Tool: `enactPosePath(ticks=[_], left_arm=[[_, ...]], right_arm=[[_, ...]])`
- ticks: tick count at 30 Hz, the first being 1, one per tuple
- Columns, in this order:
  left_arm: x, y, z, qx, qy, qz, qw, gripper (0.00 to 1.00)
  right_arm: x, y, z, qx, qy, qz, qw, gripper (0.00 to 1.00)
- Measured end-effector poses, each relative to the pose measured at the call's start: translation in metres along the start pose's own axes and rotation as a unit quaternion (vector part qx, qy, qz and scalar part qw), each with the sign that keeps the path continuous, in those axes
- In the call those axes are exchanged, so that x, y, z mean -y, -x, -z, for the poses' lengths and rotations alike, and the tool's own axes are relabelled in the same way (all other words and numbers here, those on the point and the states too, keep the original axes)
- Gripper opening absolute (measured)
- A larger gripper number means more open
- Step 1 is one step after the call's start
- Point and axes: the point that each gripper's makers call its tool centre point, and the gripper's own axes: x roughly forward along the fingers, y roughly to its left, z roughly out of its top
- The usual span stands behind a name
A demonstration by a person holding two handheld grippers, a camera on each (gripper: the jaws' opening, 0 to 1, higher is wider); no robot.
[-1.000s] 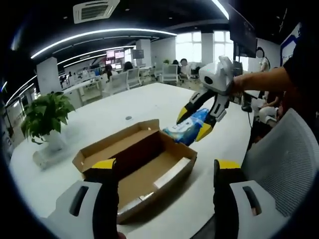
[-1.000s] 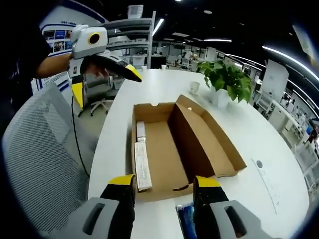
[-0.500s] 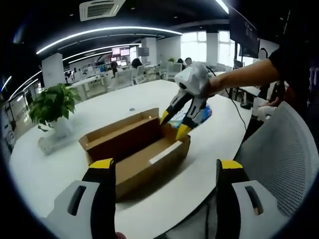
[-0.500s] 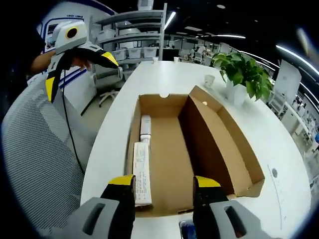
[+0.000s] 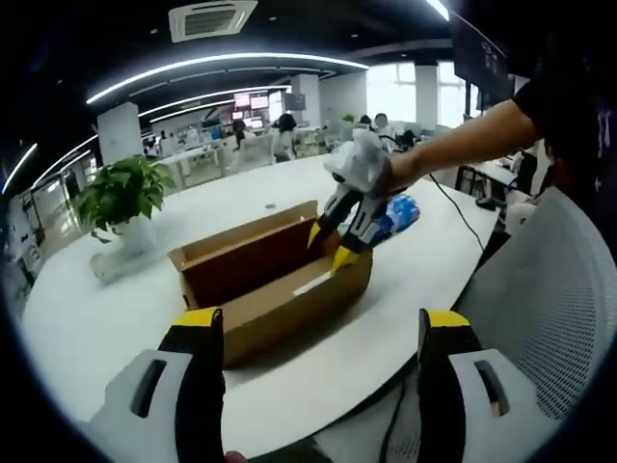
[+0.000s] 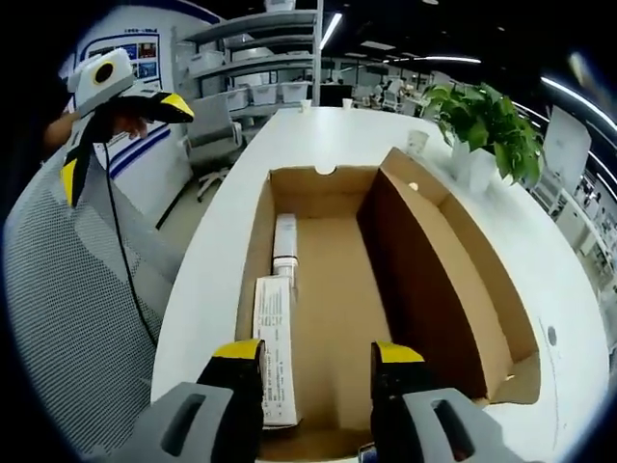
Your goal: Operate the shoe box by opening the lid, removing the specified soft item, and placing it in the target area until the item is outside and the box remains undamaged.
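The open cardboard shoe box (image 5: 280, 309) lies on the white table (image 5: 106, 318) with its lid (image 6: 424, 280) standing up along one long side. A blue soft packet (image 5: 397, 214) lies on the table just past the box's end. My right gripper (image 5: 326, 247) hangs open over that end, jaws pointing into the box. In the right gripper view my right gripper (image 6: 316, 355) looks down at the box floor (image 6: 333, 309), where white paper strips (image 6: 278, 347) lie. My left gripper (image 5: 318, 328) is open and empty, held off the table edge and also seen as the left gripper (image 6: 120, 143).
A potted plant (image 5: 123, 193) stands on the table beyond the box, with a small cup (image 6: 416, 143) beside it. A grey mesh chair (image 5: 554, 289) sits at the table's edge. The person's arm (image 5: 463, 135) reaches in from the right. Office desks fill the background.
My right gripper has moved off the blue packet, which stays on the table, and now hangs over the box's end. The left gripper view has drawn back.
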Motion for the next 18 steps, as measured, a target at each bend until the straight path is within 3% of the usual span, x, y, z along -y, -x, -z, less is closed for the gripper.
enactPosePath(ticks=[12, 16, 18], left_arm=[[0.015, 0.003, -0.010, 0.010, 0.004, 0.013, 0.9999, 0.81], [0.018, -0.001, -0.002, -0.005, -0.006, 0.015, 0.9999, 0.81], [0.018, -0.001, -0.004, 0.001, -0.002, 0.016, 0.9999, 0.81]], right_arm=[[0.005, 0.000, 0.004, -0.015, 0.019, -0.001, 0.9997, 0.42], [0.009, 0.003, 0.007, -0.019, 0.017, 0.004, 0.9997, 0.42], [0.010, 0.006, 0.009, -0.023, 0.025, 0.010, 0.9994, 0.41]])
